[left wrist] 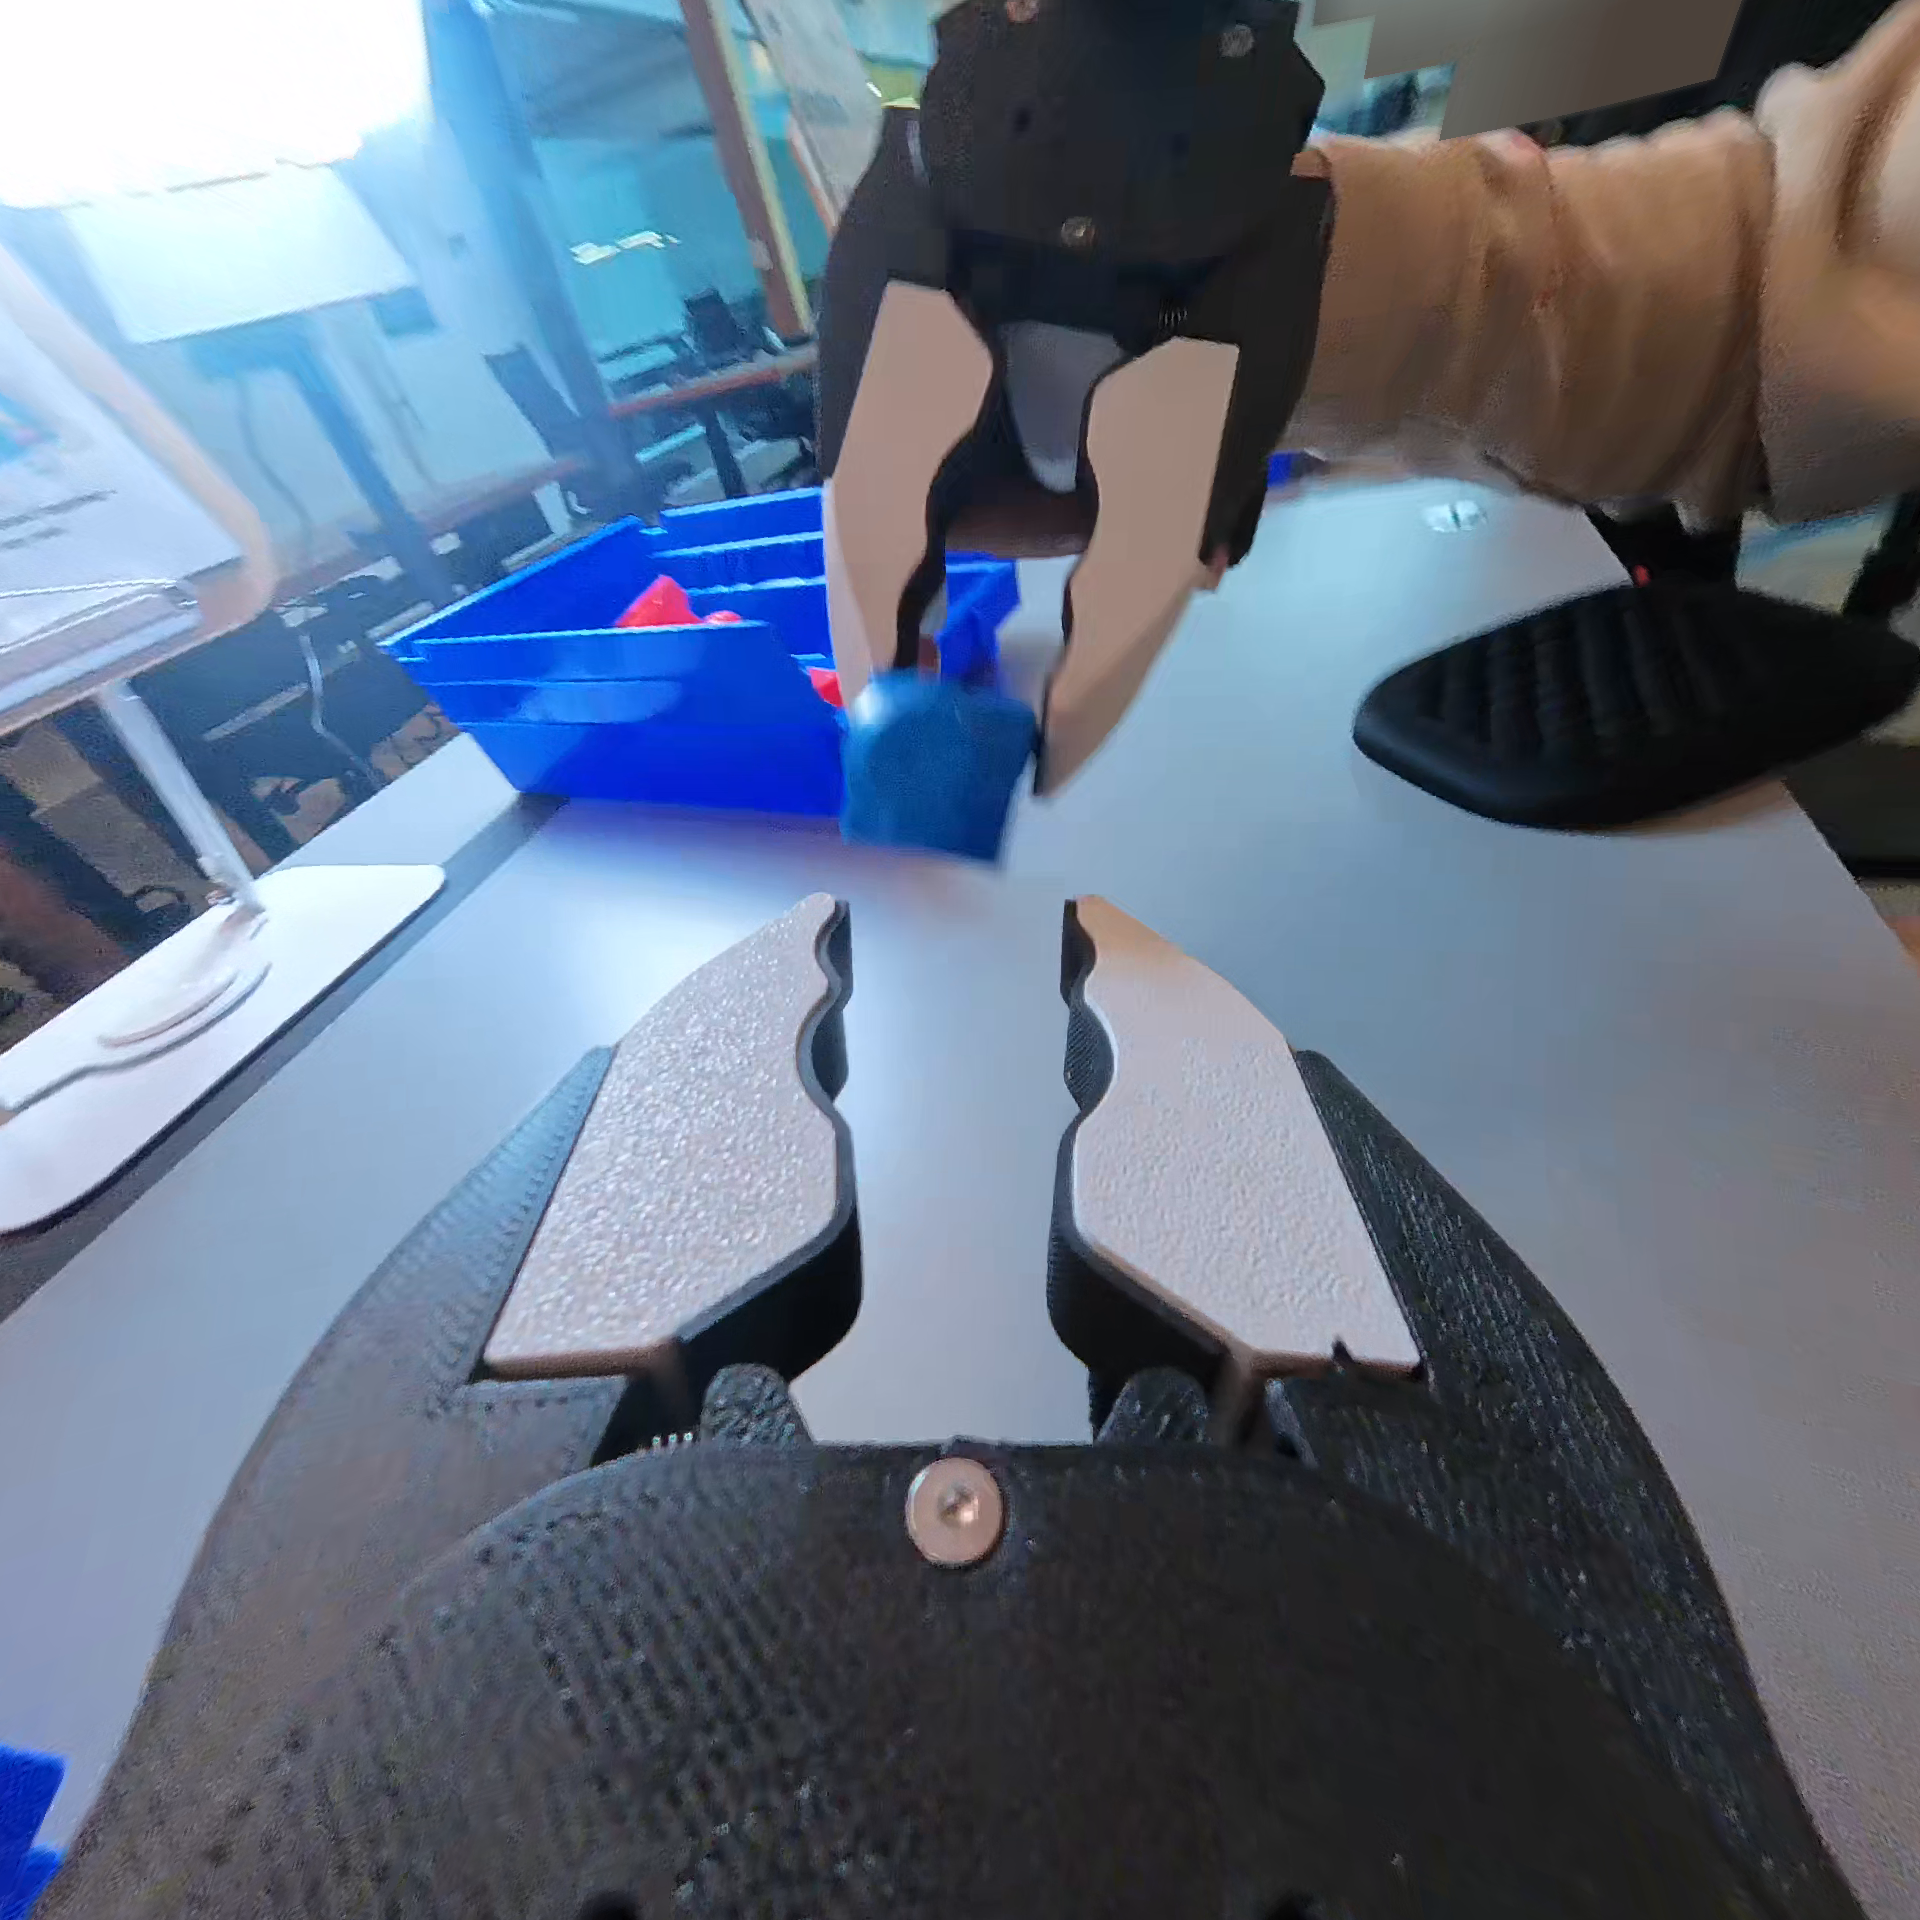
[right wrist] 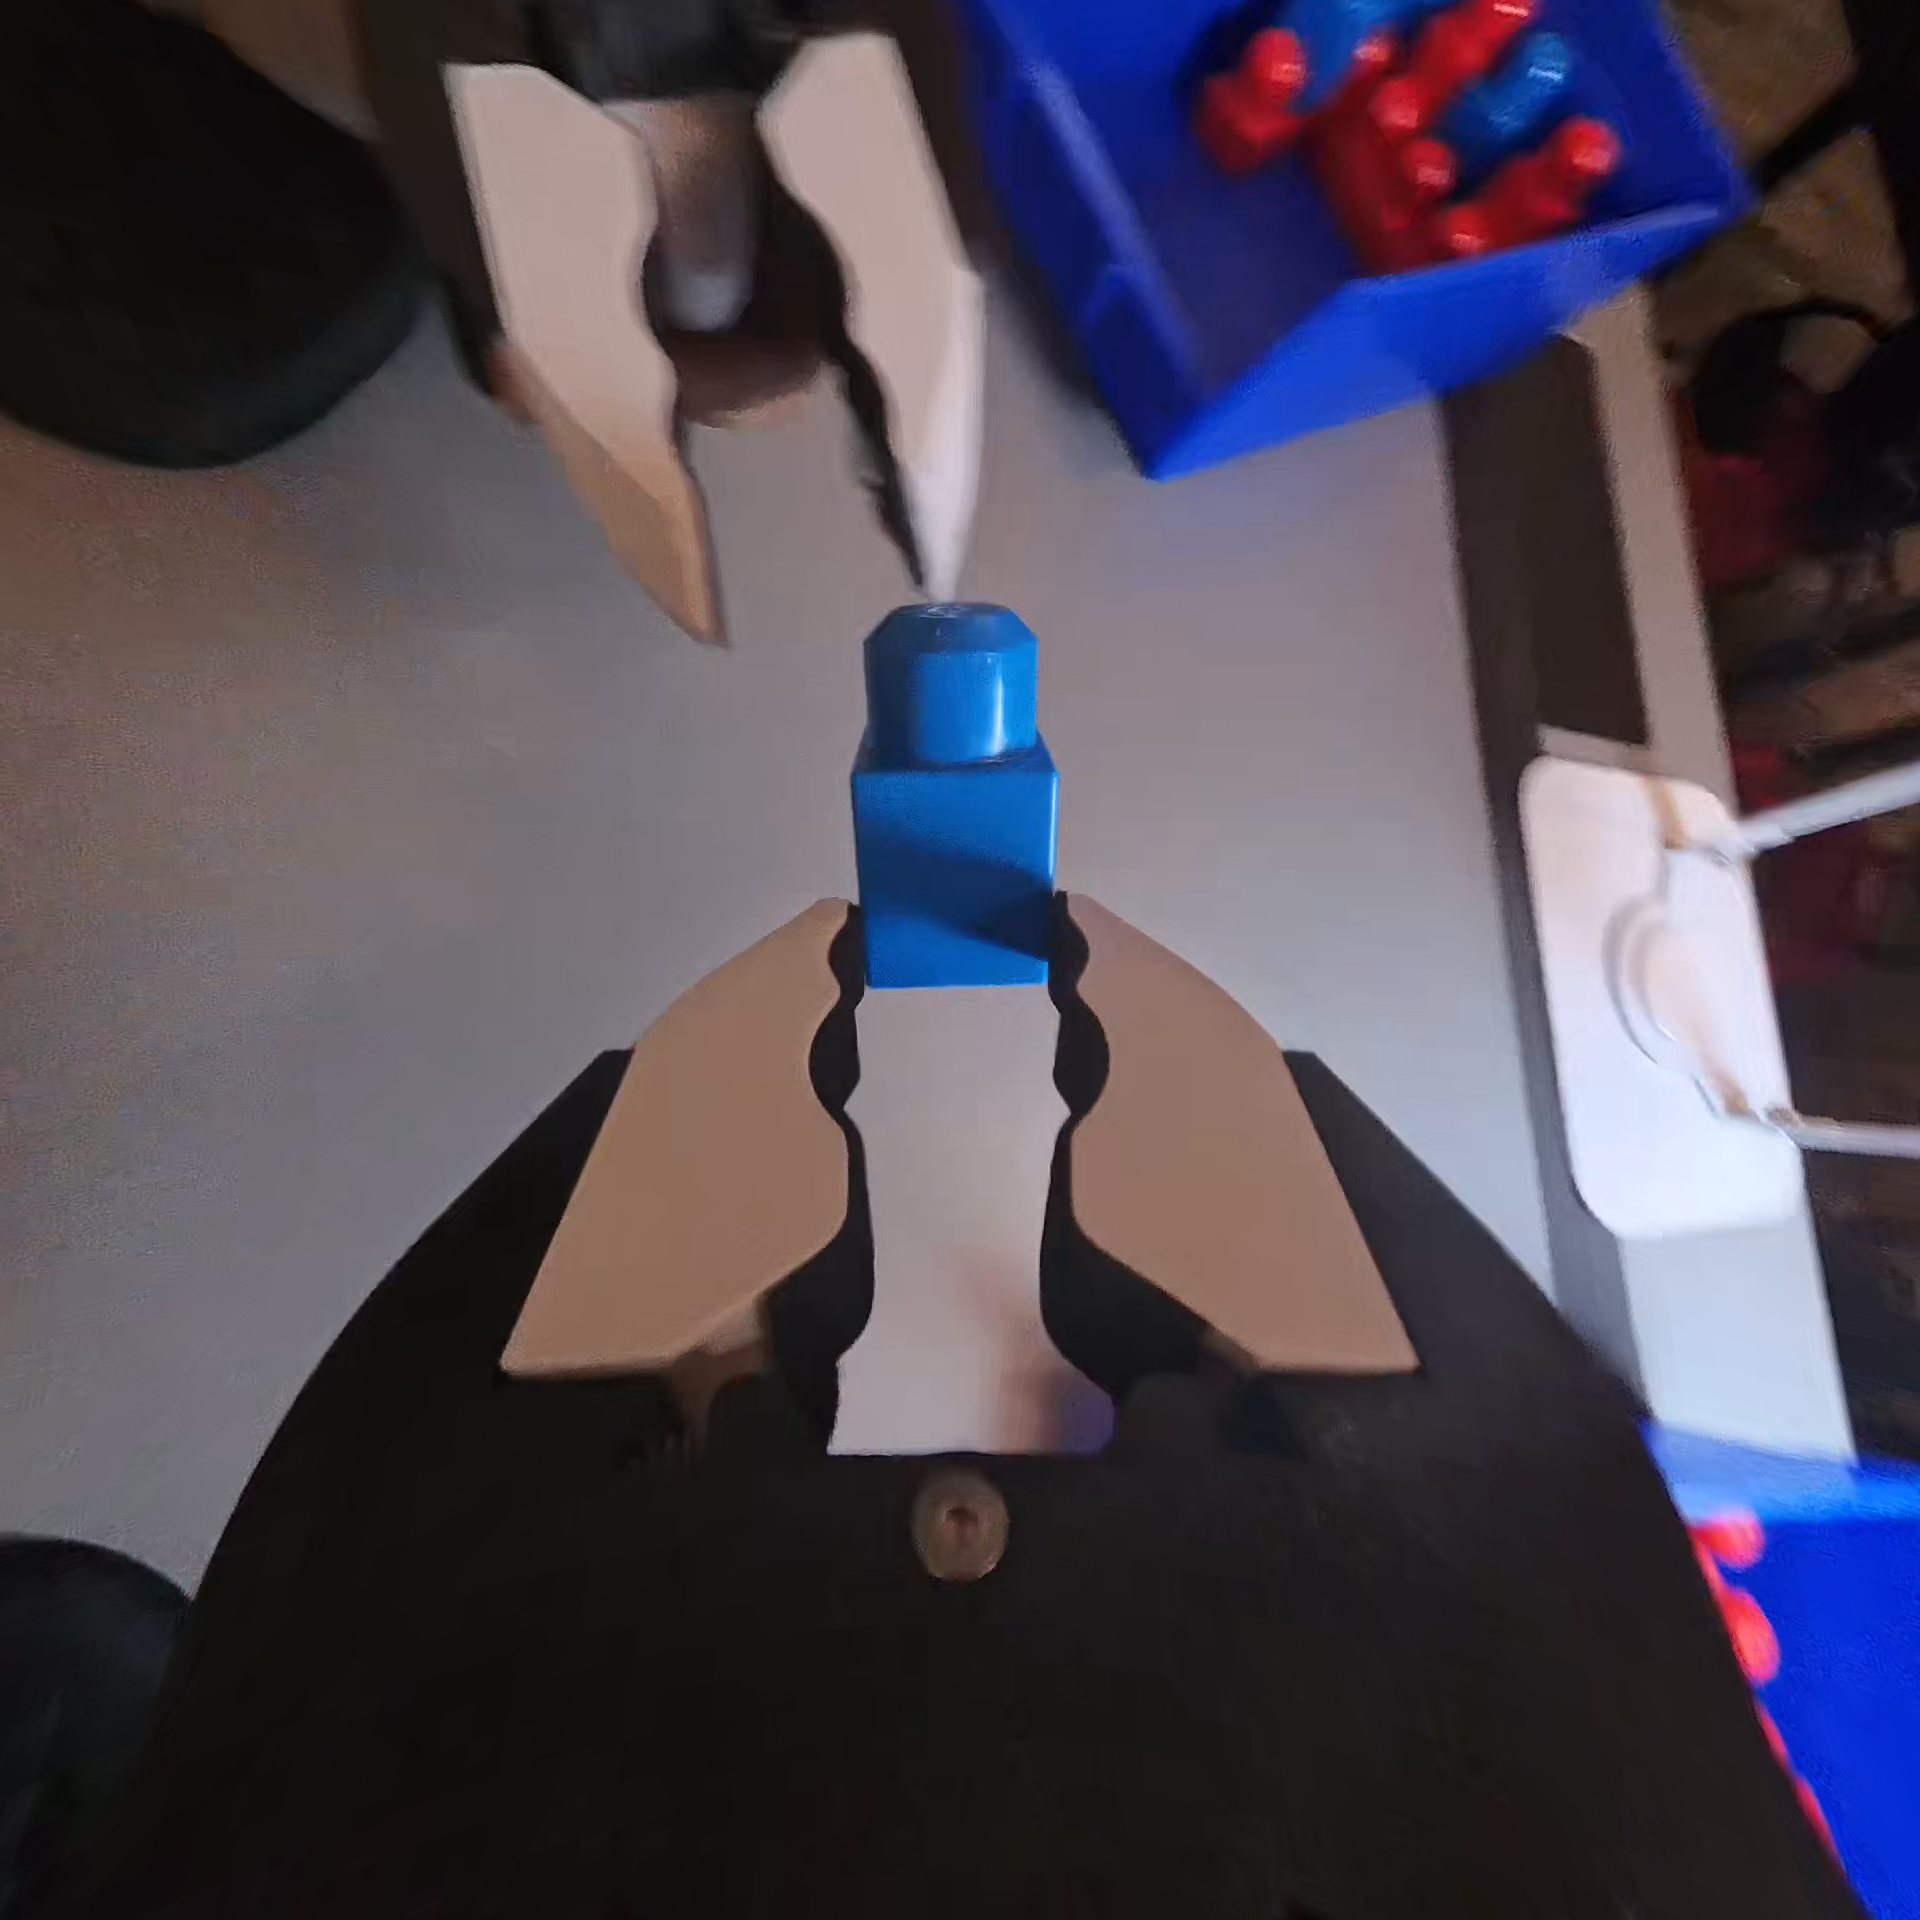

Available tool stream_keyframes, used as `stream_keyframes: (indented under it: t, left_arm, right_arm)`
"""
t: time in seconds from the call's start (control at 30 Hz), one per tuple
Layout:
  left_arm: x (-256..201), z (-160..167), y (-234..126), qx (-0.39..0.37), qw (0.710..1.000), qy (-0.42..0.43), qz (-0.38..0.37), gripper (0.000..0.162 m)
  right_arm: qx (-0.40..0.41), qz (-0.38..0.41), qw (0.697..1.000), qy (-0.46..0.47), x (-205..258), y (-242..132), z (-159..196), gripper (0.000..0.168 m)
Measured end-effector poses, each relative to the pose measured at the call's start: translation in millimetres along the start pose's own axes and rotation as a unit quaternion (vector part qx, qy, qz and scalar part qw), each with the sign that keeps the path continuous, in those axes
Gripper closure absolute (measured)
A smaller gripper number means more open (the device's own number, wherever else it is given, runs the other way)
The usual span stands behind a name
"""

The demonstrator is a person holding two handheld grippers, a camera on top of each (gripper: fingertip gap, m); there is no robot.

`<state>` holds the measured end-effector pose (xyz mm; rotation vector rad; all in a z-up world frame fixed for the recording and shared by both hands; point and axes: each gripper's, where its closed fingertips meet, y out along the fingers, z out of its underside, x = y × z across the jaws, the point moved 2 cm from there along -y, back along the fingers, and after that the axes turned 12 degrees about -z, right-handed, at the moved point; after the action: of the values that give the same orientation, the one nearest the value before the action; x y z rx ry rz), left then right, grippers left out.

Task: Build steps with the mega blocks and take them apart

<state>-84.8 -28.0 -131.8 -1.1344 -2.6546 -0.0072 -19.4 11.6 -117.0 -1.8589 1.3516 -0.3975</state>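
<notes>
A single-stud blue mega block [right wrist: 954, 883] is clamped between the fingertips of my right gripper [right wrist: 956, 920], stud pointing away from the camera. In the left wrist view the same block [left wrist: 930, 769] hangs low over the grey table [left wrist: 1351, 1039] under the right gripper [left wrist: 961, 727], which points downward. My left gripper [left wrist: 956, 925] is open and empty, a short way in front of the block. It also shows in the right wrist view [right wrist: 821, 608], open, with one fingertip [right wrist: 935, 540] close to the block's stud.
A blue bin [left wrist: 623, 717] [right wrist: 1247, 343] holds several red and blue blocks [right wrist: 1403, 135]. A second blue bin [right wrist: 1829, 1558] with red blocks sits nearer. A white lamp base [left wrist: 156, 1039] [right wrist: 1662, 987] lies at the table edge. A black mesh chair part [left wrist: 1621, 707] and a sleeve [left wrist: 1558, 312] are at the right. Tip to tip, the grippers are about 6 cm apart.
</notes>
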Motion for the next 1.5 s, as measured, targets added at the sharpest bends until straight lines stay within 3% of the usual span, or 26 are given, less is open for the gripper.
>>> stream_keyframes:
  t: [0.1, 0.23, 0.37, 0.47, 0.57, 0.7, 0.9, 1.0, 1.07, 1.17, 1.27, 1.43, 1.5]
  left_arm:
    - [19, -7, -6, -0.018, 0.998, -0.052, -0.017, 0.125]
    - [22, -3, -5, -0.008, 0.998, -0.051, -0.024, 0.13]
    - [11, 6, 0, 0.011, 1.0, -0.026, -0.011, 0.131]
    - [10, 13, 3, 0.023, 1.0, -0.018, -0.01, 0.131]
    - [12, 16, 3, 0.028, 0.999, -0.026, -0.009, 0.131]
    - [17, 19, 3, 0.031, 0.999, -0.036, -0.013, 0.13]
    - [36, 18, 0, 0.038, 0.997, -0.037, -0.047, 0.128]
    - [78, 4, -16, 0.041, 0.992, -0.031, -0.115, 0.129]
    - [119, -1, -34, 0.083, 0.982, -0.033, -0.167, 0.127]
    - [198, 6, -75, 0.179, 0.947, -0.023, -0.267, 0.121]
    - [274, 25, -122, 0.287, 0.894, -0.024, -0.344, 0.121]
    - [344, 87, -178, 0.505, 0.79, -0.038, -0.347, 0.111]
    - [353, 111, -184, 0.552, 0.766, -0.048, -0.325, 0.108]
  right_arm:
    - [-0.022, 0.12, 0.989, 0.089, -62, -63, 31, 0.134]
    - [0.048, 0.239, 0.932, 0.267, -136, -123, 133, 0.134]
    - [0.115, 0.228, 0.89, 0.378, -161, -109, 212, 0.133]
    - [0.135, 0.161, 0.884, 0.418, -159, -78, 230, 0.134]
    - [0.204, 0.101, 0.881, 0.414, -144, -61, 240, 0.131]
    - [0.193, 0.066, 0.886, 0.417, -133, -62, 234, 0.126]
    - [0.096, 0.127, 0.908, 0.386, -132, -94, 201, 0.125]
    - [0.026, 0.154, 0.926, 0.343, -116, -104, 165, 0.125]
    - [-0.017, 0.159, 0.936, 0.312, -98, -106, 140, 0.125]
    - [-0.051, 0.155, 0.948, 0.275, -65, -101, 110, 0.125]
    - [-0.065, 0.15, 0.957, 0.242, -33, -90, 91, 0.126]
    - [-0.116, 0.108, 0.959, 0.235, 3, -65, 69, 0.128]
    - [-0.137, 0.088, 0.958, 0.235, 11, -55, 61, 0.129]
